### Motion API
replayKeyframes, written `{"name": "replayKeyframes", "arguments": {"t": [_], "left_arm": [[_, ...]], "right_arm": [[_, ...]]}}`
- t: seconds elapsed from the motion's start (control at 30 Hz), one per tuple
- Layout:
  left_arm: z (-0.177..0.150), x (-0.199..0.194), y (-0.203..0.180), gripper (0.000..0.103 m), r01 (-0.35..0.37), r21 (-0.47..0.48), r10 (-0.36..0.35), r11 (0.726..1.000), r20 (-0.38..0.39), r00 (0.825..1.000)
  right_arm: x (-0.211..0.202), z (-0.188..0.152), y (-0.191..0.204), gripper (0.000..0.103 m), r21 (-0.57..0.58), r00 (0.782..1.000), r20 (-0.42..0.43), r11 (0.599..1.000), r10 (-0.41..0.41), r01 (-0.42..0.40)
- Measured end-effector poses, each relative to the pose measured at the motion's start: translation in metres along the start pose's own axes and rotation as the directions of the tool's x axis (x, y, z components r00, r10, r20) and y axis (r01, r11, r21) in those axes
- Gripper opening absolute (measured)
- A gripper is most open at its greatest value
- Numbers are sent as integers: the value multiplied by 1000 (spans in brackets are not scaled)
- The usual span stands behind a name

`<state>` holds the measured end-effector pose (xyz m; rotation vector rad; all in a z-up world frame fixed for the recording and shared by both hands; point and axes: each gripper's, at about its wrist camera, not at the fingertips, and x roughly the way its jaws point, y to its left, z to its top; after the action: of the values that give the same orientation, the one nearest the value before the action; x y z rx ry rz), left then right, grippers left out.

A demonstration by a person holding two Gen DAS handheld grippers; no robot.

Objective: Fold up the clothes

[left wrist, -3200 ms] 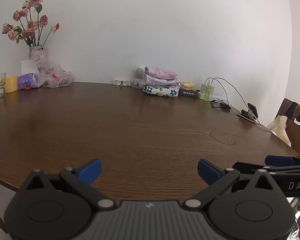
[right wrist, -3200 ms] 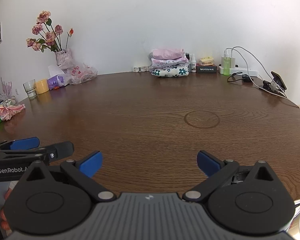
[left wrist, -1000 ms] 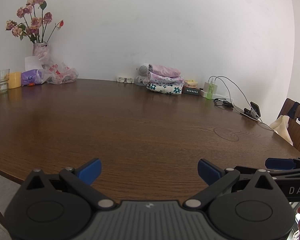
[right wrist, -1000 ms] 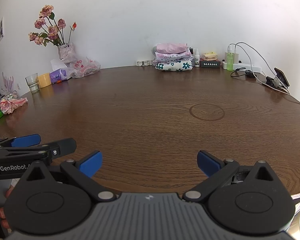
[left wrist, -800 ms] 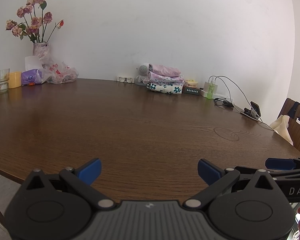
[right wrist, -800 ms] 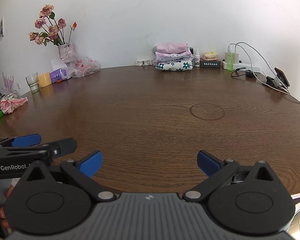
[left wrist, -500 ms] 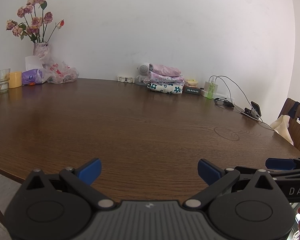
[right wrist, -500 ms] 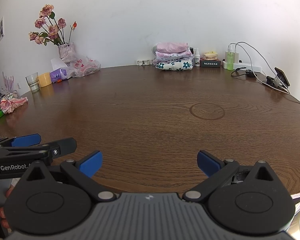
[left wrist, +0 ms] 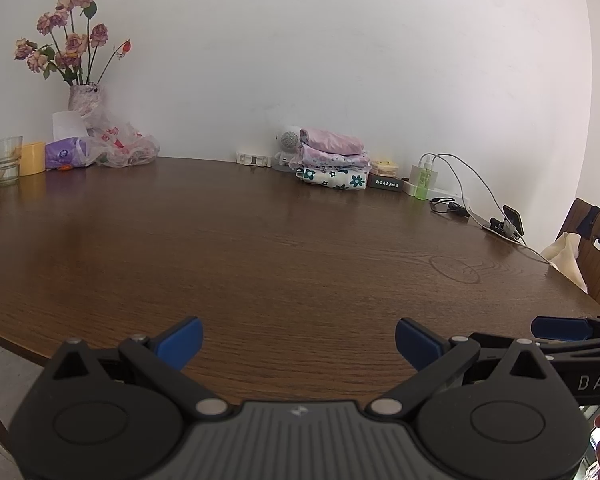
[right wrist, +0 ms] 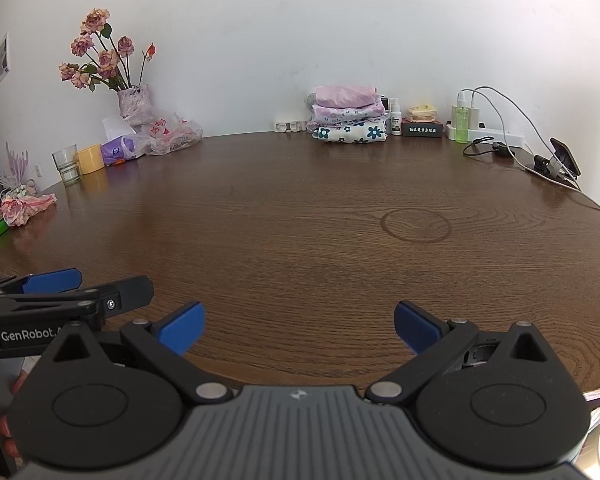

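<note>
As in the prior frames, left gripper (left wrist: 299, 338) and right gripper (right wrist: 299, 325) remain spread wide, empty, at near table (left wrist: 260, 248) edge; folded clothes stack (left wrist: 334, 164) unmoved against far wall.

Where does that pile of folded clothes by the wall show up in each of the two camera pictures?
Left wrist view: the stack of folded clothes sits right of centre, at the table's far edge against the wall.
Right wrist view: the same stack sits right of centre, higher in the picture, also at the far edge.
Shared landmark: the green bottle stands to the stack's right in both.
</note>
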<state>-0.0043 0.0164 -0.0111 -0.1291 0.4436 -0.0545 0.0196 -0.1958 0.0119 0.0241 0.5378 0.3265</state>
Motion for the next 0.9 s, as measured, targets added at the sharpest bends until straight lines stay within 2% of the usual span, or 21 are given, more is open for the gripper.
{"name": "replayKeyframes", "arguments": {"t": [0.9], "left_arm": [[0, 3, 0, 103, 7, 1, -7, 1000, -17, 1000]], "right_arm": [[1, 0, -1, 103, 8, 1000, -5, 1000, 1, -1]]}}
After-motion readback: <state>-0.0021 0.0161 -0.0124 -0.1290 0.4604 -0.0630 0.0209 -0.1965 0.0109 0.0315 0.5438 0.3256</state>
